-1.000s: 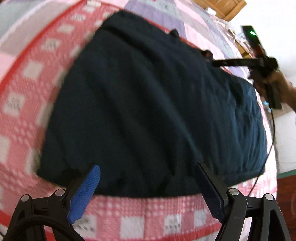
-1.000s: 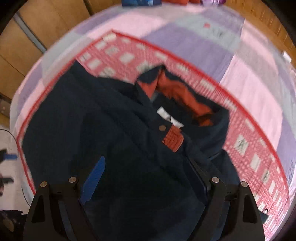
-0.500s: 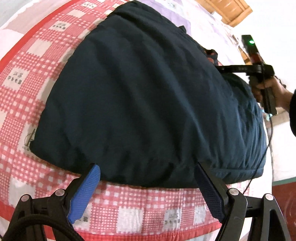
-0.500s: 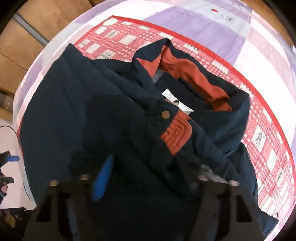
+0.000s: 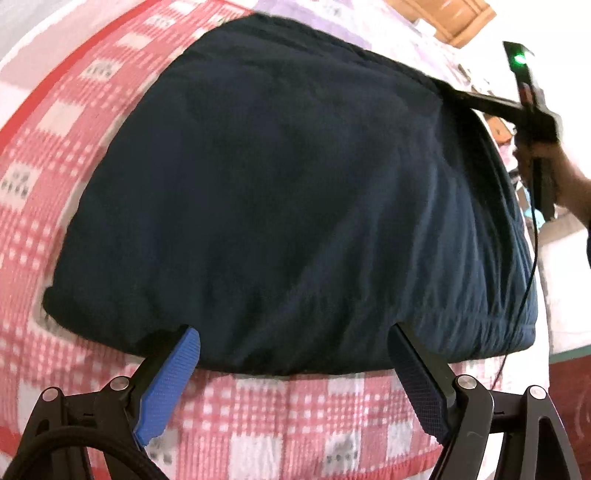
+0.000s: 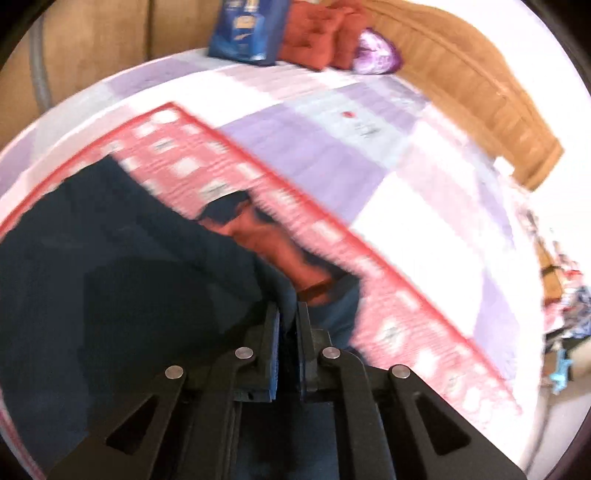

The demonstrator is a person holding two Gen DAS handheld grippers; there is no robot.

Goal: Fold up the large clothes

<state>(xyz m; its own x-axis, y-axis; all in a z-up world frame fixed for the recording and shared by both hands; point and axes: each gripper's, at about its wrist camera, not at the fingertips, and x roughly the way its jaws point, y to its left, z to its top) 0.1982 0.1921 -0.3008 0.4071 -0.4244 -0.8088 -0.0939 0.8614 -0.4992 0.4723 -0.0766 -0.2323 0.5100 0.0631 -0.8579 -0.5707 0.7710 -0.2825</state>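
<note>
A large dark navy jacket (image 5: 295,192) lies on a red-and-white checked cloth (image 5: 280,413) on the bed. My left gripper (image 5: 293,343) is open, its fingertips at the jacket's near hem, one on each side. My right gripper (image 6: 287,314) is shut on the navy fabric near the collar, beside the jacket's orange-red lining (image 6: 273,240). It also shows in the left wrist view (image 5: 491,105) at the jacket's far right edge, held by a hand.
The checked cloth lies on a pink, purple and white patchwork bedspread (image 6: 369,147). A wooden headboard (image 6: 480,92) curves behind. A blue package (image 6: 243,29), red cushions (image 6: 317,33) and a purple bundle (image 6: 373,55) sit at the bed's far end.
My right gripper has closed on the jacket near the collar and lifted, its view tilting up. My left gripper has moved forward to the near hem, staying open.
</note>
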